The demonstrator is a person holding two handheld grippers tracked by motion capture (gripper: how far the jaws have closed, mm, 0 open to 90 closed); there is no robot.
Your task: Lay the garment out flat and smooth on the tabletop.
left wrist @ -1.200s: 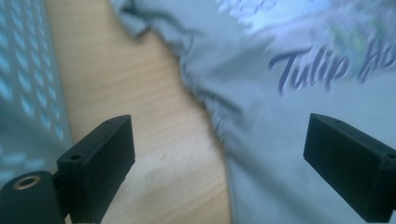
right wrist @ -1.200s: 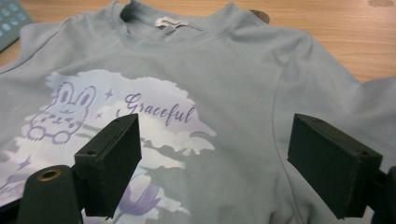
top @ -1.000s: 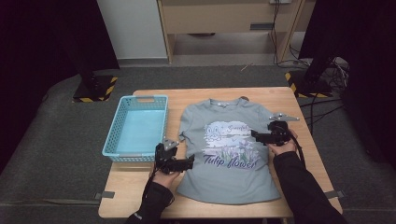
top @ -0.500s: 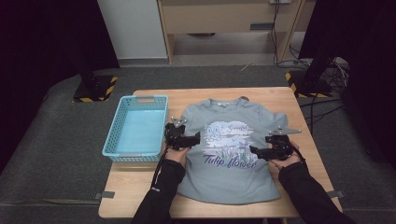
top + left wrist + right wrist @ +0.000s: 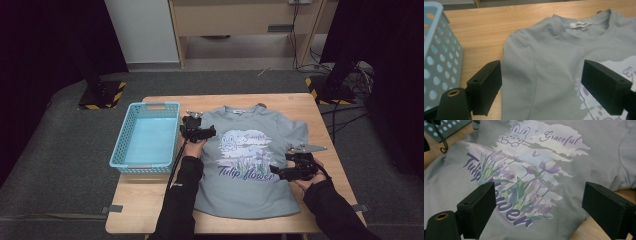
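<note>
Jaws: both pairs apart, nothing held | t-shirts (image 5: pixel 250 165): one | baskets (image 5: pixel 148 137): one

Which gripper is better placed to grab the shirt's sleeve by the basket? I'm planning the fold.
Left. The left gripper is open over that sleeve of the shirt; the right gripper is at the opposite side.

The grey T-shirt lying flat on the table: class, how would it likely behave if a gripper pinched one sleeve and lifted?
The T-shirt would probably drape and sag rather than hold shape: soft folds show at its shoulder seam. It looks thin and likely light. Pushed, it would probably bunch up on the wooden table rather than slide as one piece.
</note>
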